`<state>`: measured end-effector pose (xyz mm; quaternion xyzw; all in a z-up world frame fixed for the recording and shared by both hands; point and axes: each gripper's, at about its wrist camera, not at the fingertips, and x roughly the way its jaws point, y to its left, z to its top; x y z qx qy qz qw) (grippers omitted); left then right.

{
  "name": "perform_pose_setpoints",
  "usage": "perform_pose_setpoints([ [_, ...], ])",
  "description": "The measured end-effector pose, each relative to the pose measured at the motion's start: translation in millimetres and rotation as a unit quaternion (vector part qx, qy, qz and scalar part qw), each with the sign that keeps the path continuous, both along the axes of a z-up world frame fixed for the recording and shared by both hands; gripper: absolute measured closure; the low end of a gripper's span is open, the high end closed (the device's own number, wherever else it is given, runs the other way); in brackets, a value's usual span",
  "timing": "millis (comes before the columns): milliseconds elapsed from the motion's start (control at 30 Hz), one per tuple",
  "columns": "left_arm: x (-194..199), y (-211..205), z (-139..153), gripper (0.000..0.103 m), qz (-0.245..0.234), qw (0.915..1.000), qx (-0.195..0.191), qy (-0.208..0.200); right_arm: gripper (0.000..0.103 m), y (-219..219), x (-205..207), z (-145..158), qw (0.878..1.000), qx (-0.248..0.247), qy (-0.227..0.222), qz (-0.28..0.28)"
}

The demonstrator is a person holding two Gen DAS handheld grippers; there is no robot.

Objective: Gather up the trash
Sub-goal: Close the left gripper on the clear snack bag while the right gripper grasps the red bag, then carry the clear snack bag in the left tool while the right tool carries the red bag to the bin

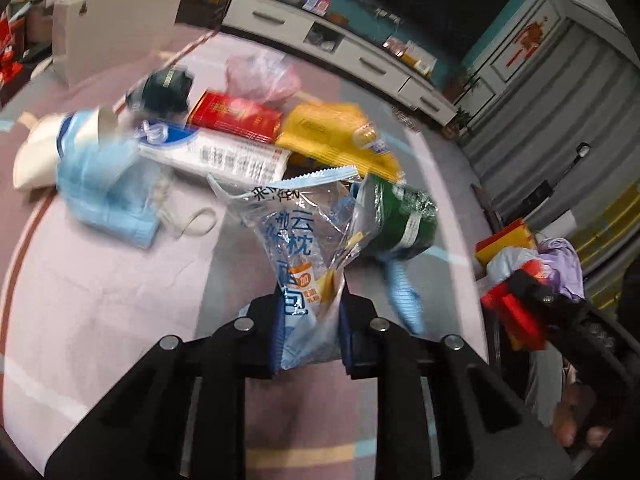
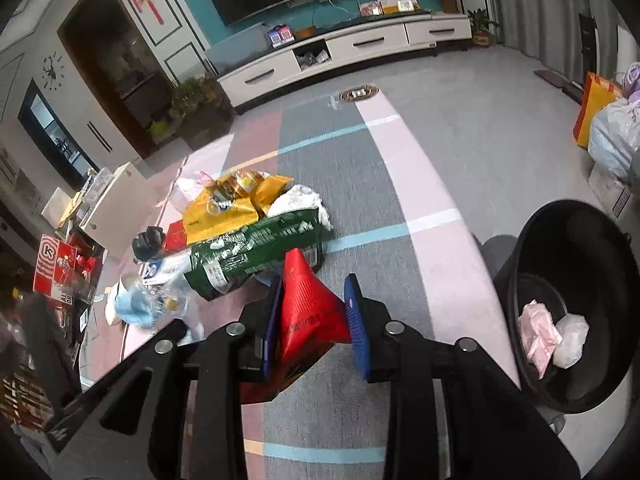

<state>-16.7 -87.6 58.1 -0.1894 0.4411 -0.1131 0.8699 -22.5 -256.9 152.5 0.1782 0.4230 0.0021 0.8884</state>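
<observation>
Two grippers lift wrappers from a litter pile on a striped carpet.

The left gripper (image 1: 308, 320) pinches a crinkled clear bread bag (image 1: 296, 240) printed "云枕"; the right gripper (image 2: 316, 312) clamps a red mesh-textured packet (image 2: 308, 304), beside a round black bin (image 2: 572, 300) holding pink and white scraps.

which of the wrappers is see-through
The bread wrapper in the left gripper: clear plastic with blue print. The green, yellow and red ones are opaque.

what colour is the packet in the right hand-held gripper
Red packet, clearest in the right wrist view.
</observation>
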Motion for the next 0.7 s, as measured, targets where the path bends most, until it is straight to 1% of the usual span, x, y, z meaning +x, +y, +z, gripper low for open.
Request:
perform_pose_setpoints([
  [200,-29.8,-18.6,47.6,0.08,-0.025,0.9977,0.005,-0.063,0.072,-8.5,-17.1,23.1,0.999,-0.003,-0.036,-0.001],
  [300,-39.5,-31.2,66.7,0.08,-0.043,0.9955,-0.002,-0.085,0.071,-13.8,-25.7,31.9,0.999,-0.003,-0.052,-0.003],
  [500,-46.9,-56.1,94.4,0.08,-0.074,0.9908,-0.019,-0.112,0.071,-28.0,-41.6,47.7,0.997,-0.009,-0.079,-0.02],
  [700,-50.1,-87.9,103.7,0.08,-0.108,0.9865,-0.029,-0.119,0.071,-50.8,-56.2,60.7,0.993,-0.02,-0.102,-0.056],
])
